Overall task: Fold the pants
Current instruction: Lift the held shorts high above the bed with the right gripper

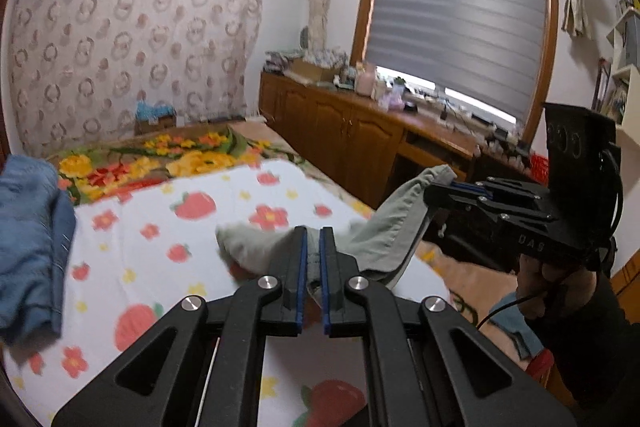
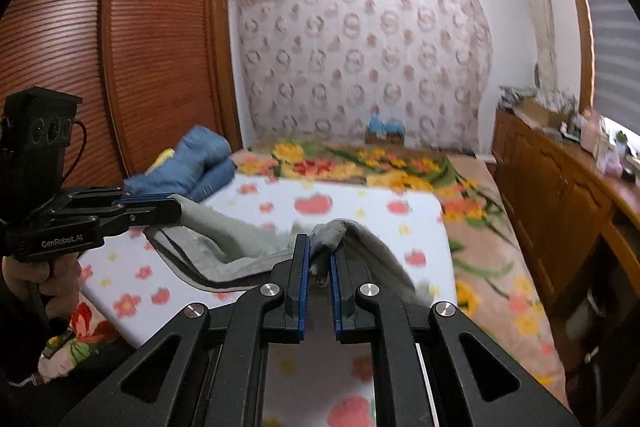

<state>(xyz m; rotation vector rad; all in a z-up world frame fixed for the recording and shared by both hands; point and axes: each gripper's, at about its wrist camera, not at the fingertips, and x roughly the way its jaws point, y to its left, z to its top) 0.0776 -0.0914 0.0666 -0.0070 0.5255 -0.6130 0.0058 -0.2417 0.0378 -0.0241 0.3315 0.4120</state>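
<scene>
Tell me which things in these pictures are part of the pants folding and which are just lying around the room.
Part of the job:
- grey pants, lifted over the bed
- left gripper, shut on the pants
- right gripper, shut on the pants
- strawberry-print sheet, the surface below

Just lying about:
- blue garment at the sheet's edge
- floral blanket
- cluttered wooden cabinet

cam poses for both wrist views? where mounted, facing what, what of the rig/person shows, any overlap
Left wrist: sits behind the left gripper, faces across the bed toward the window and cabinets; shows its own jaws shut on the grey pants, plus the right gripper and the hand that holds it.
Right wrist: sits behind the right gripper, faces the patterned curtain and wardrobe; shows its jaws shut on the pants, plus the left gripper.
Shared: pants, strawberry sheet, blue bundle, curtain.
</scene>
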